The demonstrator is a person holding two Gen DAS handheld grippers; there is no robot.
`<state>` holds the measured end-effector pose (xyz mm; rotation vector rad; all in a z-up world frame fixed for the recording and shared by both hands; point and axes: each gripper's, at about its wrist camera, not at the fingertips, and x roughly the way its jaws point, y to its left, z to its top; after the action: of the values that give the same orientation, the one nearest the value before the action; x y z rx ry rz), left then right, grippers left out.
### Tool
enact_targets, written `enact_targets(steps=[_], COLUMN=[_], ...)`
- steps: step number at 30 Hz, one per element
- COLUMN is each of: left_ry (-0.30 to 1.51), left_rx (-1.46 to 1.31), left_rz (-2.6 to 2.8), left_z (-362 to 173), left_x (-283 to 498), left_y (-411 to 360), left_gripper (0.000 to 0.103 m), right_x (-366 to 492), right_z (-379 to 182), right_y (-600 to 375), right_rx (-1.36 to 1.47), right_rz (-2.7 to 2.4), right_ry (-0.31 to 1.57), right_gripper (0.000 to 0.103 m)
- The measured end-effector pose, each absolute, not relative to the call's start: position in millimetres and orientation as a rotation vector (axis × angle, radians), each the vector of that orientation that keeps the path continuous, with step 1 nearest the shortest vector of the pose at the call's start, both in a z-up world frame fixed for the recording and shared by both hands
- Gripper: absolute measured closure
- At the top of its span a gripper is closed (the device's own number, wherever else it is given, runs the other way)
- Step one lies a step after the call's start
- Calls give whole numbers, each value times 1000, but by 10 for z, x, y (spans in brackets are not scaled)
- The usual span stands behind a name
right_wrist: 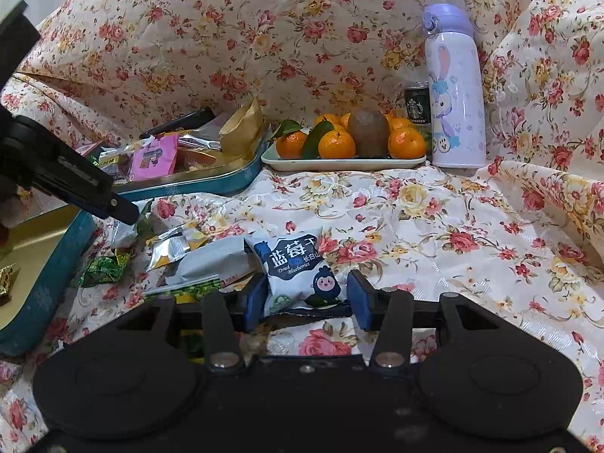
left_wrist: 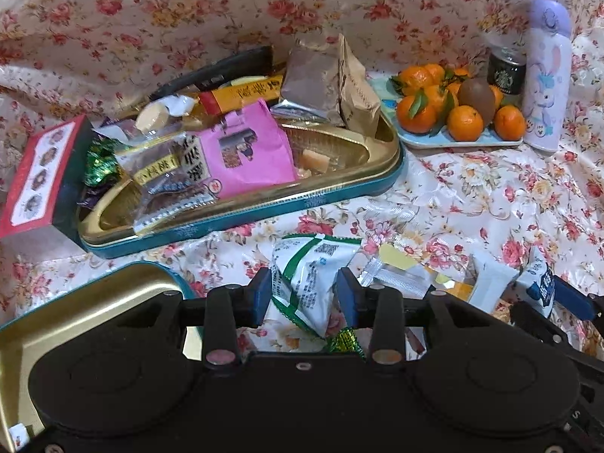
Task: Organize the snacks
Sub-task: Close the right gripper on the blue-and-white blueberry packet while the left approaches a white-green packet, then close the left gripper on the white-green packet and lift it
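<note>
A white and green snack packet [left_wrist: 309, 279] lies on the flowered cloth between the blue pads of my left gripper [left_wrist: 304, 296], which stands open around it. My right gripper [right_wrist: 306, 298] is shut on a dried blueberry packet [right_wrist: 298, 268], white and dark blue, held with its face toward the camera. That packet [left_wrist: 536, 283] also shows at the right edge of the left wrist view. A teal tin [left_wrist: 302, 196] with a gold inside sits behind, piled with a pink packet [left_wrist: 245, 151], brown pouches and other snacks. Several loose packets [right_wrist: 211, 260] lie on the cloth between the two grippers.
A second gold-lined tin half [left_wrist: 94, 302] lies near left, and a red box [left_wrist: 34, 173] leans on the filled tin. At back right are a plate [right_wrist: 339, 162] of mandarins and a kiwi, a dark can [right_wrist: 417, 105] and a lilac bottle [right_wrist: 456, 87]. Flowered cloth rises behind.
</note>
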<state>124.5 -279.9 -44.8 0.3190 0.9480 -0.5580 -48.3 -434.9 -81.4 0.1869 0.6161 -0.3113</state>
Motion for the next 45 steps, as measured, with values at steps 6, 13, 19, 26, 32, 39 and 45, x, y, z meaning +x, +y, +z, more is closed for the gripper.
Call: enact_targets(steps=[6, 13, 19, 26, 32, 39, 45], left_ry=[948, 948, 942, 951, 973, 969, 963], left_rx=[344, 351, 349, 317, 271, 255, 242], left_rz=[-544, -540, -543, -544, -596, -675, -697], left_z=[-540, -568, -562, -470, -334, -193, -138], left_x=[1294, 1329, 1320, 1203, 965, 617, 426], left_y=[-2873, -2897, -2904, -2816, -2748, -2686, -2584], left_gripper=[53, 52, 55, 64, 68, 68, 68], right_x=[-480, -480, -480, -476, -475, -479, -475], right_z=[-814, -814, -811, -813, -814, -815, -815], right_y=[-4350, -4355, -4360, -4363, -4365, -4366, -4362], right_rx=[192, 194, 195, 199, 199, 201, 200], right_rz=[-311, -309, -308, -307, -306, -306, -305], right_ry=[615, 615, 616, 615, 615, 615, 615], right_gripper=[53, 53, 53, 53, 53, 53, 53])
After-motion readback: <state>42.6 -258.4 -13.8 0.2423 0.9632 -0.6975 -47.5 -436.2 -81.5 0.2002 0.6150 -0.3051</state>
